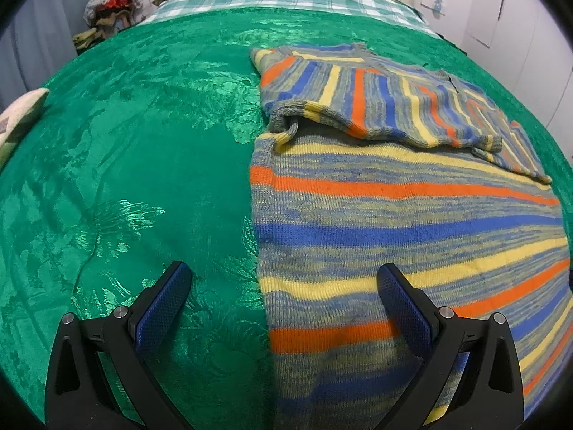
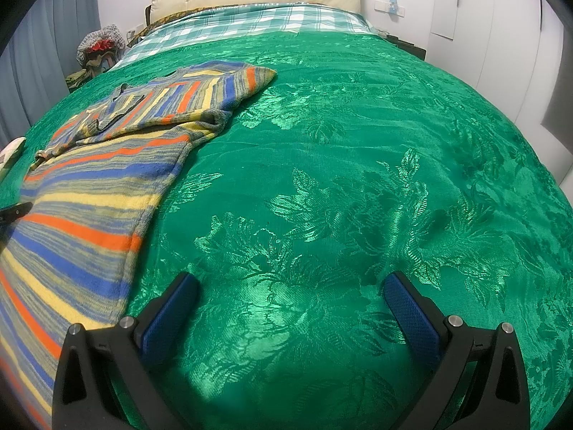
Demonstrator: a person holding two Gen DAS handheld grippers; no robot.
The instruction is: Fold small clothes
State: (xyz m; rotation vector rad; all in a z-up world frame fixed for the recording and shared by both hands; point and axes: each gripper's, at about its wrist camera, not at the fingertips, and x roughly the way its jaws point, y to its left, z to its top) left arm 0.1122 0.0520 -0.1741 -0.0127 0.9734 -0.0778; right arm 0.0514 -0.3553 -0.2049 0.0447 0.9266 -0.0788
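Striped sweater [image 1: 412, 215] lies flat on green bedspread [image 1: 143, 179] at 1 o'clock, sleeves folded in; left gripper [image 1: 283, 283] straddles its edge wide open, right gripper [image 2: 290, 292] gapes empty, likely for bottom-hem grab.

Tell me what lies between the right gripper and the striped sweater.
Only bare green bedspread. In the right wrist view, the open right gripper hovers over it, with the striped sweater off to its left and nothing else in the stretch between.
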